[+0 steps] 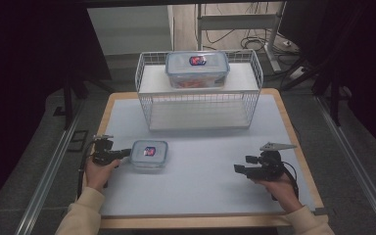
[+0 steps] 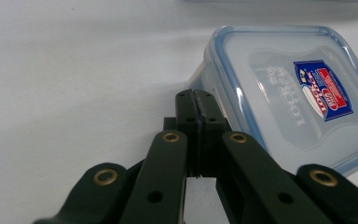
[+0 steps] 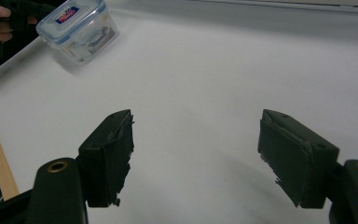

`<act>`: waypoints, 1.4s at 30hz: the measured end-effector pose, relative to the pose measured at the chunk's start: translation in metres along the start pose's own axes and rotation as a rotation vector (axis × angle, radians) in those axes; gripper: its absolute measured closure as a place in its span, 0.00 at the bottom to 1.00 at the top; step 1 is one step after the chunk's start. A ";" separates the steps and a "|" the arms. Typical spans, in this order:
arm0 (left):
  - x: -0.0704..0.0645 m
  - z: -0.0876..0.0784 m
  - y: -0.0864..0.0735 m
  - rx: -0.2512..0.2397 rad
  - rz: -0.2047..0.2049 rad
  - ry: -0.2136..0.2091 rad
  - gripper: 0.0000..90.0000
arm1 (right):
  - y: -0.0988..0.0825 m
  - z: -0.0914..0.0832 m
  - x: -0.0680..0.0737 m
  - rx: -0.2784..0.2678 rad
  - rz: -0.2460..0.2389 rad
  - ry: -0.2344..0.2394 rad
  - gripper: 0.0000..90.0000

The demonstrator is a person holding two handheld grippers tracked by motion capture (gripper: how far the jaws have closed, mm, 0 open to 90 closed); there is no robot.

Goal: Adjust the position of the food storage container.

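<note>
On the white mat, left gripper [image 2: 196, 100] shut, tips against small container [image 2: 284, 93] (nothing held); right gripper [image 3: 196, 154] wide open, empty.

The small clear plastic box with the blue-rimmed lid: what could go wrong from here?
1. The shut left gripper touches the small clear plastic box at a corner; pushing may spin it, not slide it.
2. Shut jaws cannot grasp it.
3. The open right gripper is too far away to steady it.

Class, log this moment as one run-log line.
left gripper: shut, tips at small container | right gripper: open, idle | large container: on wire rack
</note>
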State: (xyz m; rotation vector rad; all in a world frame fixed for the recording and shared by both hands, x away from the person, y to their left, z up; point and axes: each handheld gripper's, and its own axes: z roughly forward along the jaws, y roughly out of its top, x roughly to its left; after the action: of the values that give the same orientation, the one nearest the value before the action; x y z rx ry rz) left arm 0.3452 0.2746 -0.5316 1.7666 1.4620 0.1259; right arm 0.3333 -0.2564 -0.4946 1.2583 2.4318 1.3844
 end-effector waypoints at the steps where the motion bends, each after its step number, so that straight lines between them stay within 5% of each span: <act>1: -0.002 0.001 0.000 0.002 -0.001 -0.011 1.00 | 0.000 0.000 0.000 0.002 -0.002 0.000 0.29; 24: -0.062 0.043 0.010 0.027 0.047 -0.067 1.00 | 0.000 0.000 0.001 0.003 -0.003 0.006 0.29; 42: -0.113 0.052 -0.001 0.075 0.175 -0.146 1.00 | 0.000 0.000 0.001 0.005 -0.002 0.009 0.29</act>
State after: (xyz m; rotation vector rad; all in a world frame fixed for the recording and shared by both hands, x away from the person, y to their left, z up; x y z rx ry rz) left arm 0.3366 0.1512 -0.5203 1.9220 1.2218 0.0314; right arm 0.3327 -0.2563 -0.4944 1.2532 2.4425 1.3876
